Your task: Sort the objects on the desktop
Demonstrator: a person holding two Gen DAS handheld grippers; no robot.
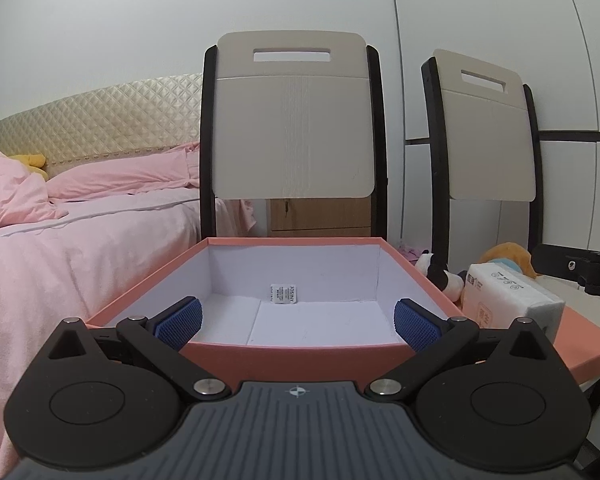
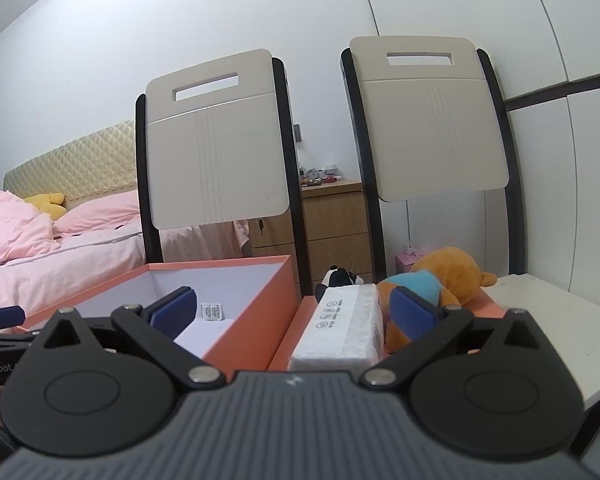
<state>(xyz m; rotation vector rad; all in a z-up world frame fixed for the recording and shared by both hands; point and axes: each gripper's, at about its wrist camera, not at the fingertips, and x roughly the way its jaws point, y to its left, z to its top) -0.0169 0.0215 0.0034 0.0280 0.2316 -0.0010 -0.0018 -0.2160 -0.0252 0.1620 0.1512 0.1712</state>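
- Left wrist view: the left gripper (image 1: 298,322) hangs at the bottom centre of the frame, its blue pads (image 1: 179,322) spread wide with nothing between them, poised over the near wall of an open salmon-pink box (image 1: 296,354).
- A small white sachet (image 1: 283,293) lies on the box's white floor near the far wall, at the frame's centre.
- At right, just beside the box, a tissue pack (image 1: 510,300) rests on the pink lid (image 1: 584,346); a panda plush (image 1: 440,274) and an orange plush (image 1: 508,254) sit behind it.
- Two folded chairs (image 1: 294,120) lean against the wall above; a bed with pink bedding (image 1: 60,220) fills the left.
- Right wrist view: the right gripper (image 2: 292,312) is likewise wide open and holds nothing, its pads (image 2: 412,314) either side of the tissue pack (image 2: 340,326) at lower centre.
- The box (image 2: 256,312) lies left of the pack, the sachet (image 2: 212,312) inside it.
- The orange plush (image 2: 452,276) and panda plush (image 2: 340,278) sit behind the pack, right of centre.
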